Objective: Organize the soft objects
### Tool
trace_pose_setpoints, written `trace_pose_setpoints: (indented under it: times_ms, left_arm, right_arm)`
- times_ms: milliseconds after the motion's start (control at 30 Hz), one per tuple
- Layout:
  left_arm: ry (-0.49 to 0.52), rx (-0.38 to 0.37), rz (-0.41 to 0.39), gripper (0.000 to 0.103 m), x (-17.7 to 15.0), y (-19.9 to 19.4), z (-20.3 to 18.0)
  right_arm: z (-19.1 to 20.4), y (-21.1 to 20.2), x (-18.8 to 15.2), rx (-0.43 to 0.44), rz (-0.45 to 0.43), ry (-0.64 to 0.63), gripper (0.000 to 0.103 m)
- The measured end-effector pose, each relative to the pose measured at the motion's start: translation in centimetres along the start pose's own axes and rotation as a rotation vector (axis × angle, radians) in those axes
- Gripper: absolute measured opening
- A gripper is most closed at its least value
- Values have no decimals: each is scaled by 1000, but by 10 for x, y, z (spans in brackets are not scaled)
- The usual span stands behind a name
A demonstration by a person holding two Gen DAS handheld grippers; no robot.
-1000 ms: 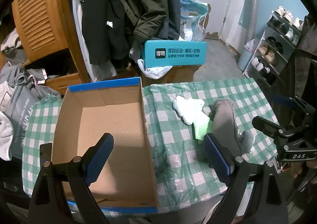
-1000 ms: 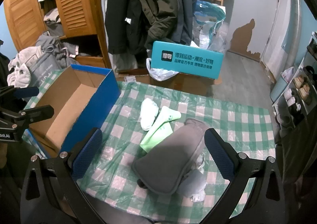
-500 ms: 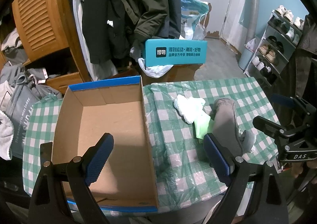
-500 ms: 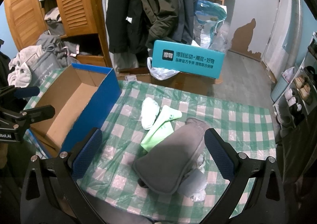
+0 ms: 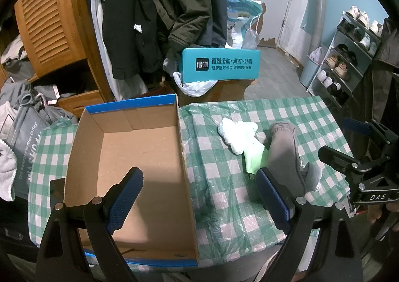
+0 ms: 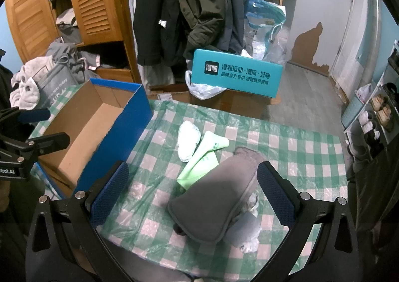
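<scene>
An open blue cardboard box point(image 5: 132, 157) point(image 6: 97, 130) sits empty on the left of the green checked table point(image 5: 224, 177). To its right lie a white sock point(image 5: 232, 132) point(image 6: 188, 138), a light green sock point(image 5: 254, 155) point(image 6: 202, 160) and a grey slipper point(image 5: 284, 155) point(image 6: 214, 197) over a small grey item point(image 6: 245, 228). My left gripper point(image 5: 197, 197) is open above the box's near right wall. My right gripper point(image 6: 192, 194) is open above the slipper and holds nothing.
A teal box point(image 6: 237, 72) stands on a brown carton behind the table. Dark coats hang behind it point(image 6: 189, 8). A wooden wardrobe point(image 5: 49, 33) and a heap of clothes point(image 5: 22, 117) are at the left. A shoe rack point(image 5: 349, 50) stands at the right.
Almost nothing. Both views have shifted very slightly; the grippers stay open and no object on the table has moved.
</scene>
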State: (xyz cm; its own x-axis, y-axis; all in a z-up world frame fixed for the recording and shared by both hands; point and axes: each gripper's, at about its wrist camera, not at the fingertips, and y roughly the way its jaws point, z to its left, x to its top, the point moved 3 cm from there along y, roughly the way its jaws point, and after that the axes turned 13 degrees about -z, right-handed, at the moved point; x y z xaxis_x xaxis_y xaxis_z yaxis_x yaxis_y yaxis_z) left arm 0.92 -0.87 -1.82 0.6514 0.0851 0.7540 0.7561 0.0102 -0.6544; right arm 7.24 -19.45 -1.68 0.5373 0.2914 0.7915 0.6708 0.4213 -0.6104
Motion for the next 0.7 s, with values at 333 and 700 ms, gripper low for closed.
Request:
trace_pose_setpoints:
  times_ms: [333,700]
  left_arm:
    - [-6,0,-1,93,-1,-1,2]
    - [0,1,0,93,2,4,2]
  right_arm:
    - [-1,0,0,-1,2,1,102]
    - [-2,-1,0,0,4,1,102]
